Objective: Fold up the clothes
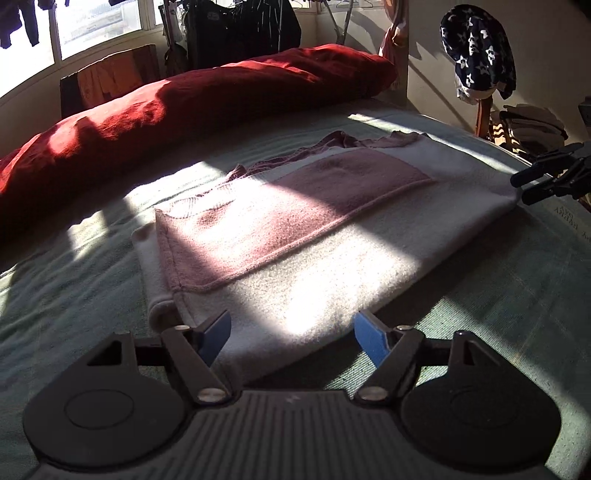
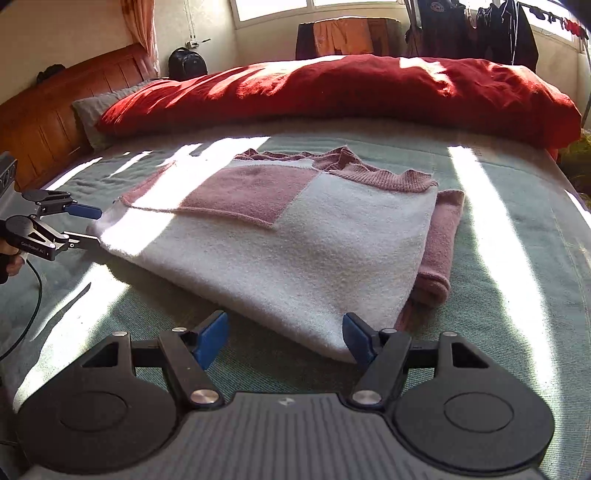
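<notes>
A folded sweater (image 1: pixel 314 258) (image 2: pixel 295 258), pale with a dusty pink panel and a pink ribbed collar, lies flat on the green bed sheet (image 1: pixel 498 295) (image 2: pixel 498 221). My left gripper (image 1: pixel 293 334) stands open, its blue pads apart on either side of the sweater's near edge without pressing on it. In the right wrist view the left gripper (image 2: pixel 88 226) sits at the sweater's left corner, held by a hand. My right gripper (image 2: pixel 284 332) is also open, with the sweater's near corner lying between its fingers, close to the right pad. It shows at the far right corner as the right gripper (image 1: pixel 522 189).
A rolled red duvet (image 1: pixel 184 110) (image 2: pixel 332 92) runs along the far side of the bed. A wooden headboard (image 2: pixel 37 110) and grey pillow (image 2: pixel 88 114) are at the left. A star-patterned garment (image 1: pixel 476 55) hangs over a chair; dark clothes (image 1: pixel 240 33) hang by the windows.
</notes>
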Available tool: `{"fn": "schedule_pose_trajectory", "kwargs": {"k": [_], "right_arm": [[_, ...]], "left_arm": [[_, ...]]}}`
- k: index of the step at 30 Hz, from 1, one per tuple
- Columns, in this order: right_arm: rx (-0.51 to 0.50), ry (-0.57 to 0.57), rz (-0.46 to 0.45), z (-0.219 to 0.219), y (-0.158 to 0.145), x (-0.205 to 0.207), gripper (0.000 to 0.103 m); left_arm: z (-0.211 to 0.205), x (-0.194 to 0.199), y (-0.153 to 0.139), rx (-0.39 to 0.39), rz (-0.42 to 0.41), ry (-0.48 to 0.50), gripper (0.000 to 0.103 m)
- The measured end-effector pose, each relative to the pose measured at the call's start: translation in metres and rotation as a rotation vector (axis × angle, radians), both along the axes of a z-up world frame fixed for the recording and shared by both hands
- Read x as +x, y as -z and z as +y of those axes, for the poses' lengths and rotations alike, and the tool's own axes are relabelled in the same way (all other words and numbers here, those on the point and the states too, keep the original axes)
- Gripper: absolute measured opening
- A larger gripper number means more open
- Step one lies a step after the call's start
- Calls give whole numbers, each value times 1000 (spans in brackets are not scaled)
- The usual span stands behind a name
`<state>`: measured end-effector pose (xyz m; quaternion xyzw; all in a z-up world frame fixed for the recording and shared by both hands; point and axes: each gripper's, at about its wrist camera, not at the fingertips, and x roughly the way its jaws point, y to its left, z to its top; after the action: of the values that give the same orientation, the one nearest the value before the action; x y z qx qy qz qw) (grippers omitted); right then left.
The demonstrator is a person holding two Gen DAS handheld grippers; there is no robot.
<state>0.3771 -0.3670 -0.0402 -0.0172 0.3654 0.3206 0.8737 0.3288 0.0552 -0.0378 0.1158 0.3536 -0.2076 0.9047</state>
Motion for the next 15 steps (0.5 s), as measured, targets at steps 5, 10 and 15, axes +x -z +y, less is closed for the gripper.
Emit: {"fn": "schedule_pose_trajectory", "kwargs": {"k": [5,10,15], "right_arm": [[64,-34,-8,18,-3,15,72],[-39,10,8,32,17,25,72],[-7,54,38,-3,18,8,70]], "left_arm": [[-26,13,-2,-52,-9,32,75],[-44,24,10,-41,21,36,75],[-19,16,22,13,63,-28,77]]}}
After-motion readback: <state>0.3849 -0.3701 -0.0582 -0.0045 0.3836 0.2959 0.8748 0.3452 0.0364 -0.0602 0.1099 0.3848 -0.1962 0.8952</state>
